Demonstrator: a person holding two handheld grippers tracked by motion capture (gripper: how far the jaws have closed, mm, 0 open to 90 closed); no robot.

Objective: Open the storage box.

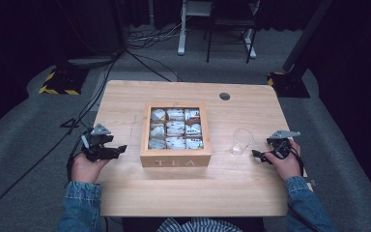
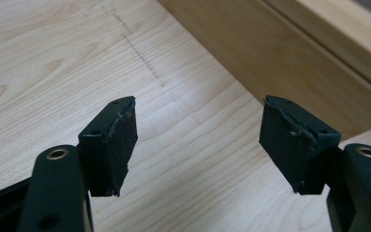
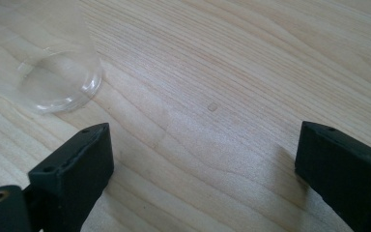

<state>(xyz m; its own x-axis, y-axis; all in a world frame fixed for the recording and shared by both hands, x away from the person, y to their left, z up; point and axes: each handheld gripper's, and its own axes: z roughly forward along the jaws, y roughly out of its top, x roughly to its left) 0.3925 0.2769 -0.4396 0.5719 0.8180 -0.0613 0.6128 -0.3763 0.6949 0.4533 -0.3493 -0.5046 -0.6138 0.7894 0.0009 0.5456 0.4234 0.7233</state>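
A wooden box (image 1: 175, 158) marked TEA stands at the table's middle, its compartments filled with several tea bags (image 1: 175, 128). A clear glass cup (image 1: 241, 140) stands to its right; its base (image 3: 58, 82) appears at the upper left in the right gripper view. My left gripper (image 1: 121, 148) rests left of the box, open and empty, with the box's side wall (image 2: 290, 58) just ahead. My right gripper (image 1: 256, 154) sits right of the glass, open, with bare wood between its jaws.
The light wooden table (image 1: 193, 193) has a round cable hole (image 1: 224, 96) at the back right. Cables trail over the grey floor at left, and stand bases sit beyond the table's far corners. Denim sleeves come in from the bottom.
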